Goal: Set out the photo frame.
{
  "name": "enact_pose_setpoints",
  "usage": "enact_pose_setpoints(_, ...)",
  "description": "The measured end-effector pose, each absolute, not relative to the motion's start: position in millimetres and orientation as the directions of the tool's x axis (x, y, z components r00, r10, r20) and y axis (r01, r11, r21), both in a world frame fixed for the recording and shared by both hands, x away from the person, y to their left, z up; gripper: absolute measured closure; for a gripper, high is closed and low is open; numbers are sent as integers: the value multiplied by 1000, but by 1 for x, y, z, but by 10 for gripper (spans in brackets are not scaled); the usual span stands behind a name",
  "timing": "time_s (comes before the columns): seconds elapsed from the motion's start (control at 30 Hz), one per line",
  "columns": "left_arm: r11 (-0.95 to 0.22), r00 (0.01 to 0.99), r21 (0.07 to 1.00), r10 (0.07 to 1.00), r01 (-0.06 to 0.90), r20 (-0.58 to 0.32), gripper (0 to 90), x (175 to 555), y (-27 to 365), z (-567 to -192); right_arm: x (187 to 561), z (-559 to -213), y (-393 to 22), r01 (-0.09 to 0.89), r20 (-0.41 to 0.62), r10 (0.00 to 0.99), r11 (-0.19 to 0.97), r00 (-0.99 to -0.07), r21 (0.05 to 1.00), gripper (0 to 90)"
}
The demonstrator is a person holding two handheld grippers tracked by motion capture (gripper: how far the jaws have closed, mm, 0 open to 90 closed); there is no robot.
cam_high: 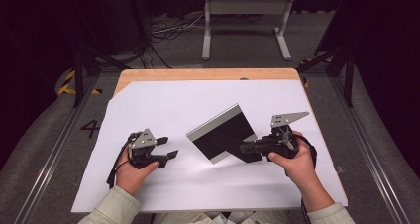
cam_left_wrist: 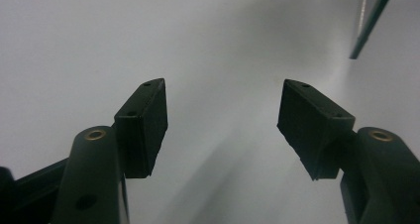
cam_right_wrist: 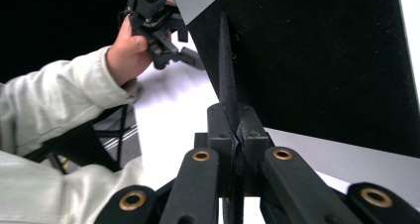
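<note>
Black panel (cam_high: 225,133), grey-banded, apparently tilted off white sheet (cam_high: 163,105); edge pinched by right gripper (cam_high: 246,146). Left gripper (cam_high: 170,147): jaws spread, nothing held between.

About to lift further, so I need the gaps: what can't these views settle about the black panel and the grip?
- High view: flat black panel with grey edge strip, its underside hidden by itself.
- Right gripper view: right hand-held gripper shut; the panel's edge is not discernible there.
- Left gripper view: panel corner cut off by the frame.
</note>
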State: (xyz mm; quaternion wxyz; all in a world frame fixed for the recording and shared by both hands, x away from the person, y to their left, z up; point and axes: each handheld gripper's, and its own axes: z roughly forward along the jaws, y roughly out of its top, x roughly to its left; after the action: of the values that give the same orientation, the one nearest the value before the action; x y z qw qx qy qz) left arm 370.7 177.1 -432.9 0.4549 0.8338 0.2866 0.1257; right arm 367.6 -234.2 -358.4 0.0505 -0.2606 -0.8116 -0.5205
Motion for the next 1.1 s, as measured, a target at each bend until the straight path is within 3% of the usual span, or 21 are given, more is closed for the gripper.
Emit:
enact_pose_setpoints(0.53,-428,805,830,591,358,-42,364,372,175,-434,381,-388,-230,410,291,388,271,-874,871,875)
enact_pose_setpoints(1.1,-389,804,843,589,371,-83,353,375,171,-435,379,-398,-246,447,300,393,367,-869,816,872)
